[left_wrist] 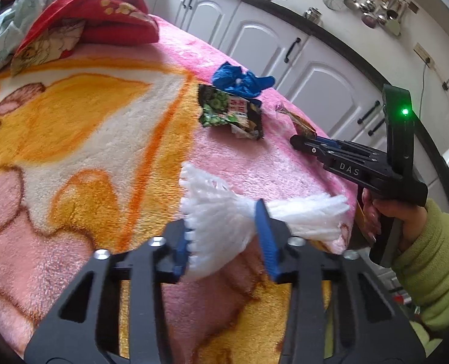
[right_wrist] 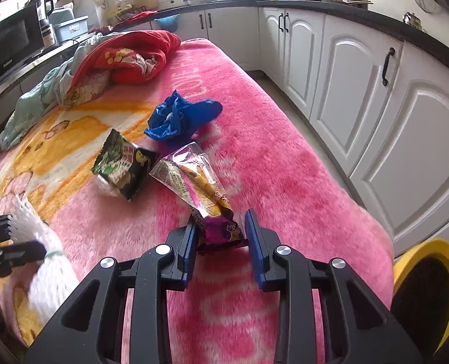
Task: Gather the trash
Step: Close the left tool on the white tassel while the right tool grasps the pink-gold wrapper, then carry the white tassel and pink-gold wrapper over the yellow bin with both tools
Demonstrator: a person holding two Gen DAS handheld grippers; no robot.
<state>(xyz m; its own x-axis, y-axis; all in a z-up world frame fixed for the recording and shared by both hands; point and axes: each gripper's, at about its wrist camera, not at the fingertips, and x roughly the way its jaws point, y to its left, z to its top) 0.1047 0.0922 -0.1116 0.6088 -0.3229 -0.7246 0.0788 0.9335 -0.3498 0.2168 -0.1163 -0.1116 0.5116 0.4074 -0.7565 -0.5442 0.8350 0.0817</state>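
My left gripper (left_wrist: 226, 242) is shut on a white foam net (left_wrist: 221, 212), held just above the pink blanket (left_wrist: 254, 166); the same net (right_wrist: 48, 267) and gripper (right_wrist: 15, 239) show at the left edge of the right wrist view. My right gripper (right_wrist: 221, 245) is shut on the near end of a purple snack wrapper (right_wrist: 200, 188), whose far end rests on the blanket (right_wrist: 285, 157). In the left wrist view the right gripper (left_wrist: 297, 141) sits near the blanket's right edge. A green-black snack packet (left_wrist: 230, 115) (right_wrist: 124, 166) and a crumpled blue bag (left_wrist: 242, 80) (right_wrist: 179, 118) lie beyond.
A red cloth (right_wrist: 133, 54) and a pale green cloth (right_wrist: 36, 103) are heaped at the blanket's far end. A yellow bin (right_wrist: 427, 288) stands on the floor at the right. White cabinets (right_wrist: 361, 91) line the right side, with a narrow floor strip between.
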